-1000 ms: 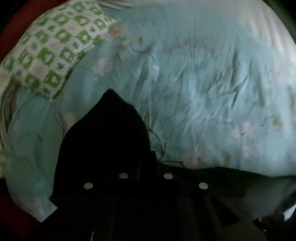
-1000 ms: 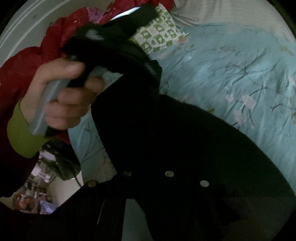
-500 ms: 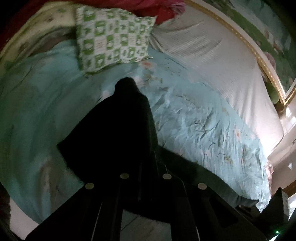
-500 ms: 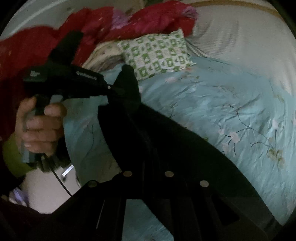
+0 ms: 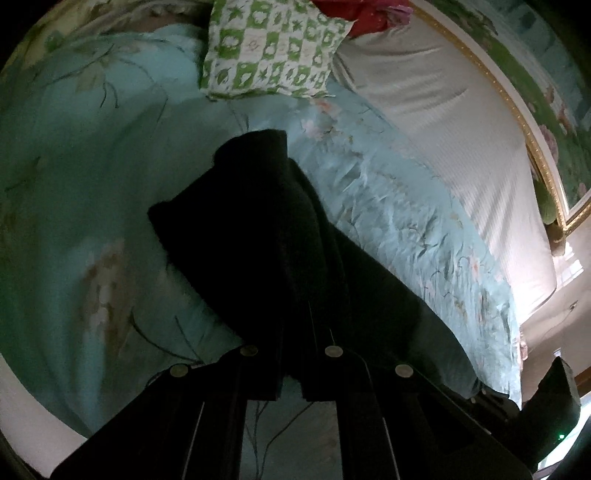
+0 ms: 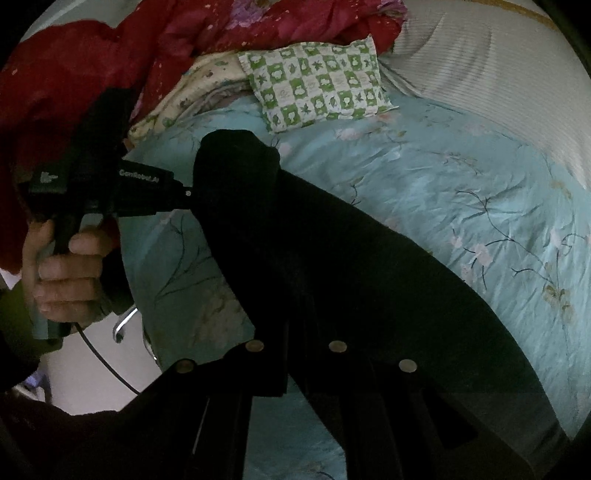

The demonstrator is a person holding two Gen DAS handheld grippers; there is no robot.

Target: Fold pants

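The black pants (image 5: 266, 236) hang in the air above the light-blue floral bedspread (image 5: 92, 221). My left gripper (image 5: 291, 310) is shut on one end of the pants, and the dark cloth hides its fingertips. My right gripper (image 6: 295, 314) is shut on the pants (image 6: 332, 266) too, with cloth draped over its fingers. In the right wrist view the left gripper's body (image 6: 110, 192) and the hand holding it show at the left, with the pants bunched at its tip.
A green-and-white checked pillow (image 5: 273, 55) lies at the head of the bed, also in the right wrist view (image 6: 317, 85). A red quilt (image 6: 221, 33) is piled behind it. A white striped sheet (image 5: 443, 122) covers the right side of the bed.
Both grippers have lifted the pants and tilted up; more of the bed, pillow and headboard now show. The left hand has moved lower and further left in the right wrist view.
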